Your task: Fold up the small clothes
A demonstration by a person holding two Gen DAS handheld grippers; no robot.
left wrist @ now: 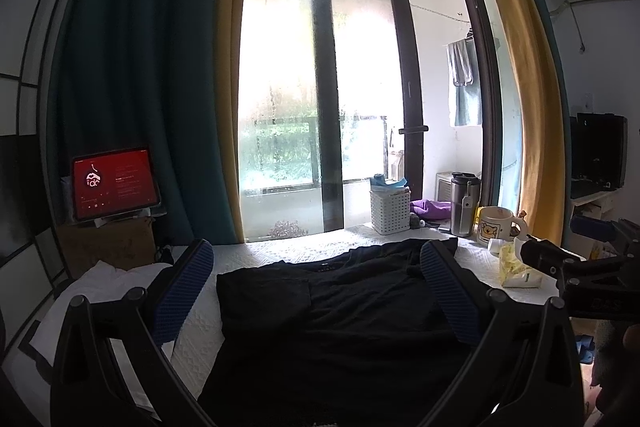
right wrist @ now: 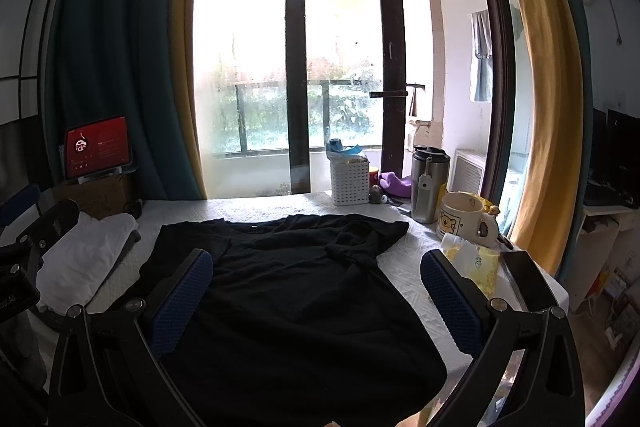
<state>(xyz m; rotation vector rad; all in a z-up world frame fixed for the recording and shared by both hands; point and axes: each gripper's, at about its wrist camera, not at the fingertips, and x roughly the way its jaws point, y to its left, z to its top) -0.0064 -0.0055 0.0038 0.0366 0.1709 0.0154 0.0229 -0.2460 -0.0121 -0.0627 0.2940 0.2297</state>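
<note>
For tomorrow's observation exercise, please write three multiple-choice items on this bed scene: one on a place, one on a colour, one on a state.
1. Where does the white basket stand?
A. at the far edge of the bed, by the window
B. on the white pillow
C. on the cardboard box

2. What colour is the T-shirt spread on the bed?
A. white
B. black
C. yellow

3. How do the two hand-held grippers stand?
A. both shut on the shirt
B. one open, one shut
C. both open, holding nothing

Key:
1 A, it sits beside the steel flask below the glass.
2 B, the fabric is dark throughout.
3 C, the left hand-held gripper and right hand-held gripper both have their fingers spread wide above the shirt.
</note>
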